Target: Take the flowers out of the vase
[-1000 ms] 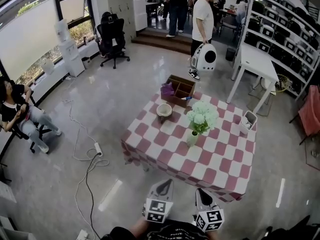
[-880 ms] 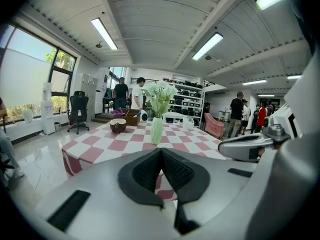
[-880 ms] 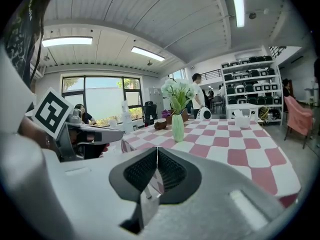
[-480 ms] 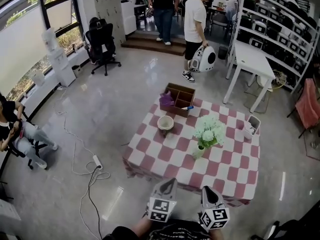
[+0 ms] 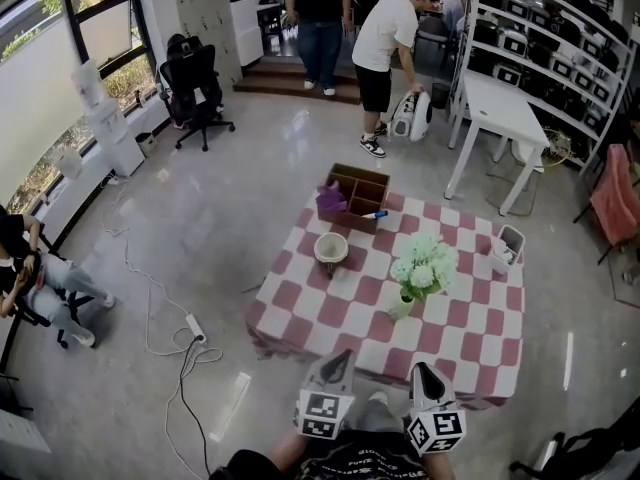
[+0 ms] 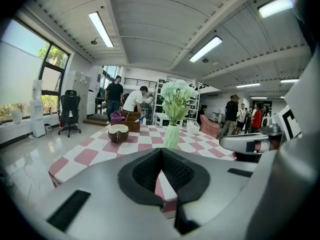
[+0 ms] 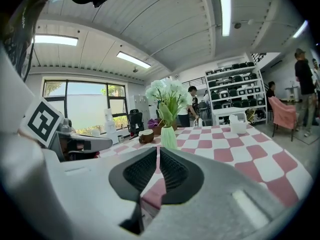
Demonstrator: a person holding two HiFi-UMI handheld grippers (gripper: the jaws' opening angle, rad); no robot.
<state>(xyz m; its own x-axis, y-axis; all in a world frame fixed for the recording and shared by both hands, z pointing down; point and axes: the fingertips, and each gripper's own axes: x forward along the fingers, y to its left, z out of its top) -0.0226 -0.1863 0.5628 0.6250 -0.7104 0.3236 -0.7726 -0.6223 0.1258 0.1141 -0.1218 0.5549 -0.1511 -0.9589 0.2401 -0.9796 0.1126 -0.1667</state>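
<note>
Pink-and-white worktop [image 5: 455,333]: checked cloth [image 5: 268,330] hanging over every edge; near edge just ahead of both claws.
Flowers [image 5: 425,263]: white heads with green leaves, standing upright in the vase, none taken out.
Vase [image 5: 402,308]: pale green, upright near the middle of the worktop, well clear of all four edges, bare checks on every side.
Left claw [image 5: 343,355]: closed, pads pressed tip to tip with nothing between; held short of the near edge, vase straight ahead in the left gripper view.
Right claw [image 5: 420,370]: closed too, only a hairline slit between the pads, empty; just beside the left claw, aimed across the worktop with the vase slightly left of its line.
Bowl [image 5: 331,249]: left of the vase and farther back, apart from it.
Box [image 5: 360,190]: wooden, with compartments, at the far edge.
Cup [image 5: 505,246]: white, close to the right edge.
Floor [image 5: 210,218]: grey and glossy, wide open on the left, crossed by a cable [image 5: 165,298].
White table [image 5: 505,103]: near the far right corner, narrowing the passage there.
People [image 5: 385,38]: standing well beyond the far edge.
</note>
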